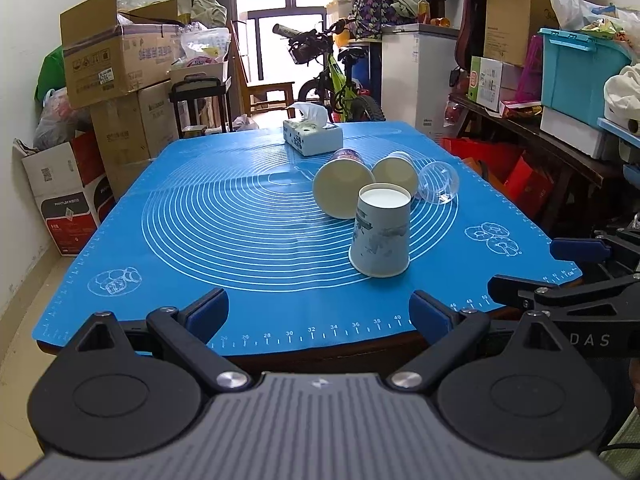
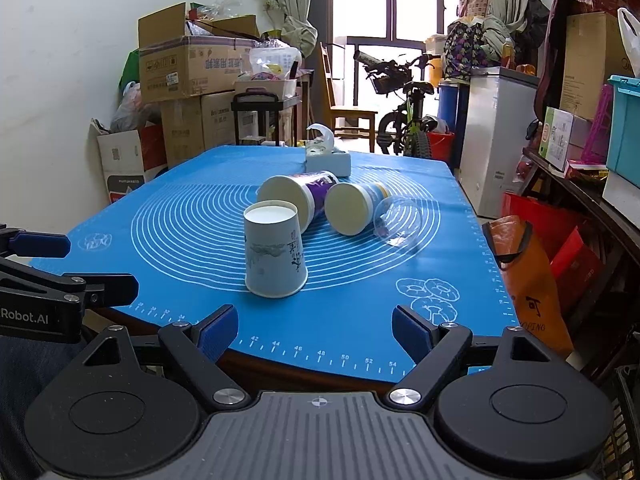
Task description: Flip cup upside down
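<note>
Cup (image 1: 380,232): I see it upside down, rim on the mat (image 1: 200,220), nearest of the group.
Behind the cup: two paper cups (image 1: 342,188) and a clear one (image 1: 438,182), all on their sides.
Left gripper (image 1: 318,312): fingers apart, short of the cup, holding nothing.
Right gripper (image 2: 314,330): fingers apart, short of the cup, likewise bare.

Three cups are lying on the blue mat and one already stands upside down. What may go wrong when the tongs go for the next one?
1. The lying purple-print cup, second paper cup and clear plastic cup are crowded together; gripping one may roll the others.
2. The upside-down cup stands in front of them, so the open right tongs or left tongs may knock it over when reaching past.
</note>
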